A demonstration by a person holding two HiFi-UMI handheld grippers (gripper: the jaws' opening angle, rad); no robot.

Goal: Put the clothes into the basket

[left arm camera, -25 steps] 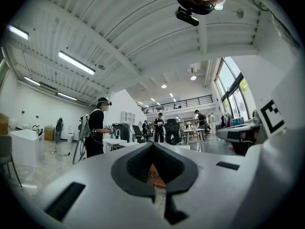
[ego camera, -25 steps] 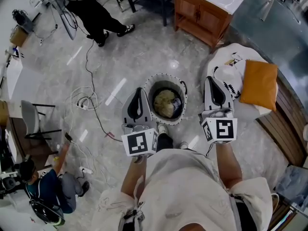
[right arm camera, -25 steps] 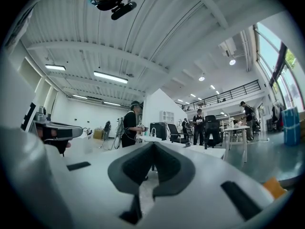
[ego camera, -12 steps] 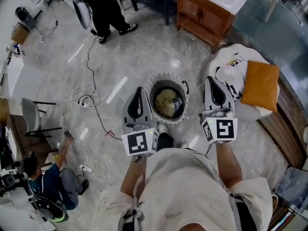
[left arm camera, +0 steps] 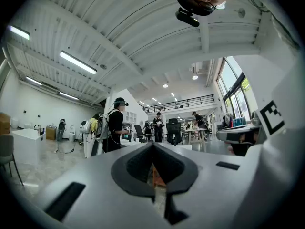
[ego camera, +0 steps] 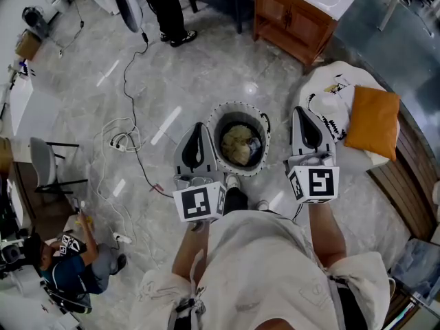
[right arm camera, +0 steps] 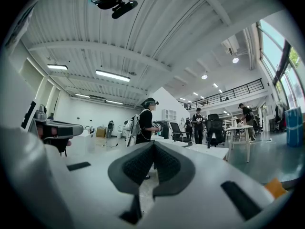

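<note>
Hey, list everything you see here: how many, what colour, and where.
basket: one, pale rim, floor between the grippers
clothes: one heap, yellowish, inside the basket
bedding: one heap, white, right of basket
pillow: one, orange, at the bedding's right edge
cabinet: one, brown wood, top
cable: one, dark, floor at left
chair: one, grey, far left
bystanders: two, dark clothes, top and bottom left
left gripper: one, grey, jaws shut, left of basket
right gripper: one, grey, jaws shut, right of basket
</note>
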